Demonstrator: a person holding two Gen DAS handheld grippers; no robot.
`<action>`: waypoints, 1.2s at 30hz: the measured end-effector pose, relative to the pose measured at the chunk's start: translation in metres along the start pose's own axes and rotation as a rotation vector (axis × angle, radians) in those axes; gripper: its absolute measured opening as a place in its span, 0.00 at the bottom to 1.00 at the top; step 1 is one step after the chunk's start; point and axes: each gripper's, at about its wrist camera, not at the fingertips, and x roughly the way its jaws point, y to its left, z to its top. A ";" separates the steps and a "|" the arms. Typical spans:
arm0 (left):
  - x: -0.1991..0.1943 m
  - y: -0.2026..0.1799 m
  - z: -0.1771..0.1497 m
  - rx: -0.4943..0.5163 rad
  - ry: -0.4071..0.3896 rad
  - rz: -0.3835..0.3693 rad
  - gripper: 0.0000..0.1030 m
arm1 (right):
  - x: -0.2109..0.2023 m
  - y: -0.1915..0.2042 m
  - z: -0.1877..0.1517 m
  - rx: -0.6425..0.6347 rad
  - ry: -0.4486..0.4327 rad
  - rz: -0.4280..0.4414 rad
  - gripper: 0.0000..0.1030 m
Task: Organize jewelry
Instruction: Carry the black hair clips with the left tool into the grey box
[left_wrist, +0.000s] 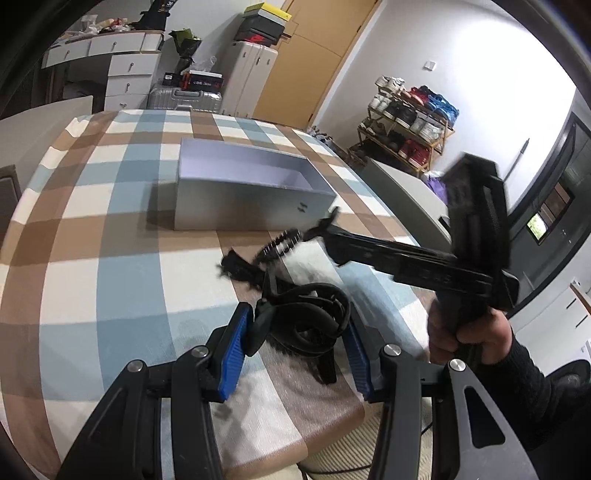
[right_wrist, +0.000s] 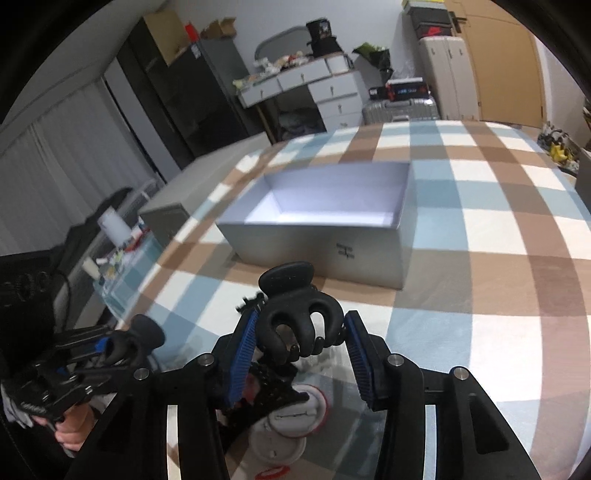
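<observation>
An open silver-grey box (left_wrist: 255, 199) (right_wrist: 321, 251) stands mid-table, and what I see of its inside is bare. My left gripper (left_wrist: 295, 347) is shut on a black looped hair claw clip (left_wrist: 306, 317), held just above the checked cloth. My right gripper (right_wrist: 299, 343) is shut on another black claw clip (right_wrist: 295, 321), with the box just beyond it. In the left wrist view the right gripper (left_wrist: 319, 227) reaches in from the right, held by a hand (left_wrist: 465, 336). The left gripper (right_wrist: 122, 343) shows low left in the right wrist view.
Black toothed hair pieces (left_wrist: 251, 262) lie on the blue, brown and white checked tablecloth (left_wrist: 110, 229) (right_wrist: 487, 229). Round white cases with red rims (right_wrist: 291, 417) sit under my right gripper. Suitcases (left_wrist: 251, 81), drawers and a shoe rack (left_wrist: 406, 125) stand beyond the table.
</observation>
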 end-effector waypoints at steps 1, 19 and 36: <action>0.000 0.000 0.004 0.001 -0.009 0.006 0.41 | -0.005 0.000 0.002 0.002 -0.019 0.007 0.45; 0.049 0.025 0.104 0.044 -0.077 0.102 0.41 | 0.005 -0.006 0.089 -0.091 -0.116 0.021 0.46; 0.095 0.045 0.113 -0.003 0.074 0.110 0.41 | 0.064 -0.027 0.100 -0.082 0.011 -0.025 0.46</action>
